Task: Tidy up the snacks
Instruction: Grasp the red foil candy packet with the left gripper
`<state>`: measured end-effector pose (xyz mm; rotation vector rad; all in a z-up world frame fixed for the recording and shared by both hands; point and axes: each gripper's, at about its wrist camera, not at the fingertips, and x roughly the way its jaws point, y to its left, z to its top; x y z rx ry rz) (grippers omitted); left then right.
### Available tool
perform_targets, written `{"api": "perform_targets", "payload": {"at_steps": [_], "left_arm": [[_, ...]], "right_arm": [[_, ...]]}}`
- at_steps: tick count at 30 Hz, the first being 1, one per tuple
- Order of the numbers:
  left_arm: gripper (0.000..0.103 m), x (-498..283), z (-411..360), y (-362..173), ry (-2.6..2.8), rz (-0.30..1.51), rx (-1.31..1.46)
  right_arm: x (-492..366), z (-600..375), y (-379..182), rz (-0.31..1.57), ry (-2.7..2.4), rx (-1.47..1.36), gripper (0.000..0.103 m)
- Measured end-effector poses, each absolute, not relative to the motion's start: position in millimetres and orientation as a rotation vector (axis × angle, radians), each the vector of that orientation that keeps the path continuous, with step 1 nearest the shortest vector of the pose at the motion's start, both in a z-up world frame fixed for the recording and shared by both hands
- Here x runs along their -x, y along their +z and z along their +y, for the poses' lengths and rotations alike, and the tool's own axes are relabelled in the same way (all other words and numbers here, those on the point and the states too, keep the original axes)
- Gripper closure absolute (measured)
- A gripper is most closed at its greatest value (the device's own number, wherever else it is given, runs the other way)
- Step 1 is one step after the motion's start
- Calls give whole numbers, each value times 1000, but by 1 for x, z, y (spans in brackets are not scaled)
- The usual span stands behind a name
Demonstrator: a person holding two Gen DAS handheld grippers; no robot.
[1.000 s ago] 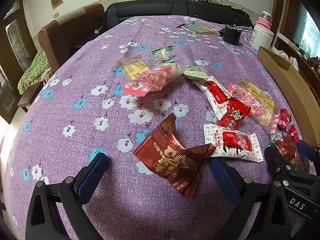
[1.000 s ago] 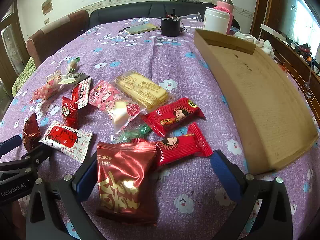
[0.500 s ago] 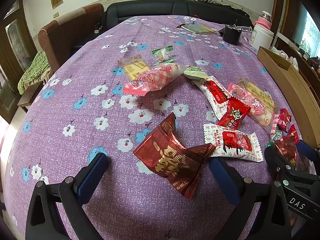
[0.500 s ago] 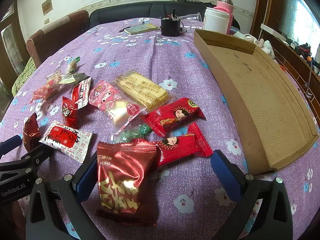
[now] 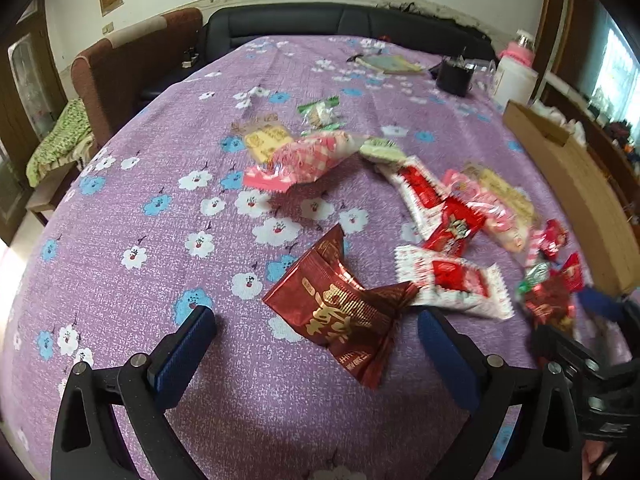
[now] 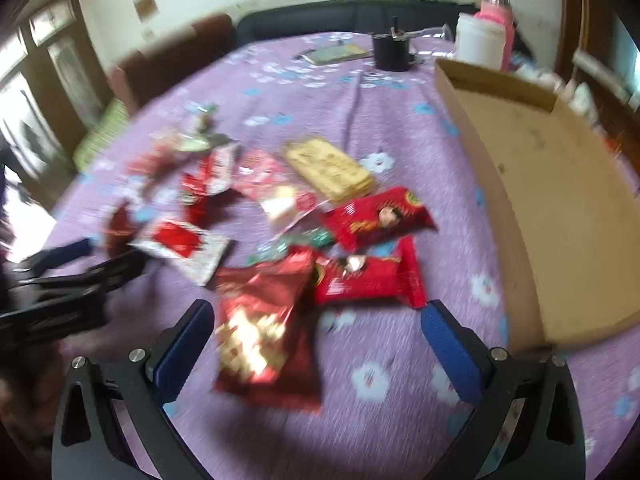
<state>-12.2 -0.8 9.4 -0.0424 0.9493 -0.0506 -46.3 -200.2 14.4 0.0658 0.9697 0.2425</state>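
Several snack packets lie scattered on a purple flowered tablecloth. My left gripper is open, just above the cloth; a dark red foil packet lies between its blue pads. A white and red packet lies to its right. My right gripper is open over another dark red foil packet, with two red packets beyond it. A shallow cardboard box stands empty on the right. The right wrist view is blurred.
A yellow biscuit pack and pink packets lie mid-table. A black cup, white jar, pink bottle and booklet stand at the far edge. A sofa and armchair lie beyond.
Both grippers have started to move; the right view is now blurred and has shifted, lifting and turning slightly. The packets lie where they were. Both grippers stay open.
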Motion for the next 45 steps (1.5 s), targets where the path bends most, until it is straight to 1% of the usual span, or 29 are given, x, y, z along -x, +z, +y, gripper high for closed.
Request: {"api": "perform_targets", "payload": {"at_steps": [2, 4, 6, 8, 10, 13, 15, 17, 19, 22, 26, 28, 30, 32, 34, 37, 39, 40, 41, 42, 45], "left_arm": [[1, 19, 4, 12, -55, 924, 61], [1, 20, 13, 15, -75, 902, 86], [5, 23, 17, 21, -76, 872, 105], [22, 23, 19, 21, -70, 874, 108], [32, 17, 19, 15, -91, 914, 119], [31, 13, 22, 12, -99, 937, 149], [28, 12, 21, 11, -96, 940, 144], [22, 11, 14, 10, -93, 944, 113], [22, 10, 9, 9, -67, 944, 84], [18, 8, 9, 8, -52, 945, 82], [17, 6, 15, 8, -35, 941, 100], [17, 7, 19, 9, -17, 931, 108], [17, 4, 25, 8, 1, 940, 131], [15, 4, 27, 8, 2, 939, 139], [14, 4, 24, 6, 4, 944, 119], [13, 3, 20, 5, 12, 948, 94], [13, 1, 17, 4, 25, 946, 77], [19, 1, 16, 4, 31, 946, 69], [41, 1, 16, 5, 49, 935, 61], [45, 2, 17, 7, 75, 919, 52], [48, 4, 23, 8, 45, 912, 90]], "right_arm": [[53, -200, 18, 984, 276, -29, 0], [65, -202, 29, 943, 321, -10, 0], [70, -205, 38, 916, 339, 4, 1], [75, -206, 44, 882, 344, 22, 1], [78, -208, 48, 865, 354, 11, 1], [82, -210, 50, 848, 374, -19, 1], [81, -212, 49, 847, 379, -35, 1], [79, -213, 47, 851, 394, -50, 1], [79, -213, 46, 854, 405, -45, 1], [80, -214, 46, 856, 417, -52, 1], [76, -211, 41, 889, 428, -58, 2], [74, -206, 39, 904, 429, -43, 10], [70, -203, 37, 923, 433, -48, 23], [64, -198, 33, 953, 432, -52, 27], [56, -191, 25, 983, 407, -33, 28], [52, -185, 18, 989, 392, -9, 40], [50, -182, 18, 983, 361, 27, 58], [49, -181, 18, 982, 346, 35, 63], [48, -181, 18, 984, 341, 38, 66], [48, -181, 19, 982, 345, 36, 67], [51, -186, 19, 974, 358, 9, 68]]}}
